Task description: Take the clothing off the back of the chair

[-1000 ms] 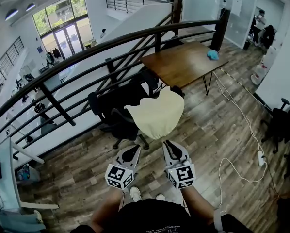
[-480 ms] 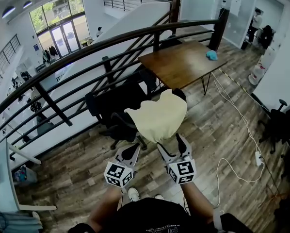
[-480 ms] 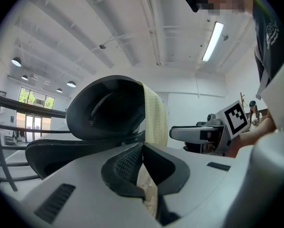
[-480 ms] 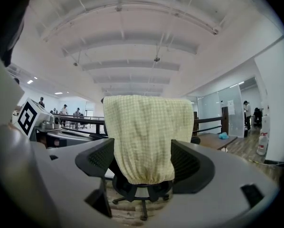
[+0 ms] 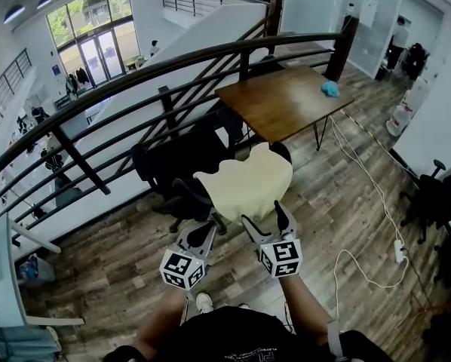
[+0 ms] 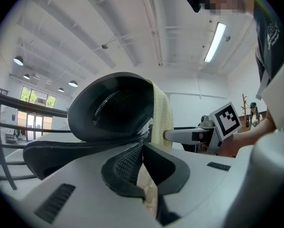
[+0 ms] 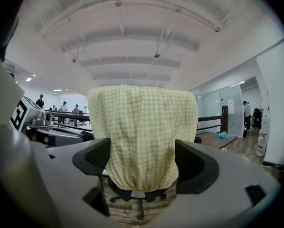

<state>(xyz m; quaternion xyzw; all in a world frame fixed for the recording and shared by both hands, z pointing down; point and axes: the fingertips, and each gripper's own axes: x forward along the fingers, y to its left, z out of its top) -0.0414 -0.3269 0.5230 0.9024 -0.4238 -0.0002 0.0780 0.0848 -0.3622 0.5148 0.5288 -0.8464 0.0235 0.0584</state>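
A pale yellow checked garment [image 5: 244,185] hangs over the back of a black office chair [image 5: 173,164]. My left gripper [image 5: 204,234] is at the garment's lower left edge. In the left gripper view it [image 6: 143,148] is shut, with a strip of the checked cloth [image 6: 149,194] pinched between its jaws. My right gripper [image 5: 265,219] is at the lower right edge and its jaws are opening. In the right gripper view the garment [image 7: 142,127] hangs in the wide gap of this gripper [image 7: 142,160], and neither pad touches it.
Behind the chair a black railing [image 5: 135,81] guards a drop to a lower floor. A wooden table [image 5: 286,100] with a blue object [image 5: 330,87] stands at the back right. A white cable and power strip [image 5: 397,251] lie on the floor, near another dark chair [image 5: 429,194].
The right gripper's jaws have gone from shut to wide open beside the garment's lower edge. Both grippers have drifted a little, and the left stays shut.
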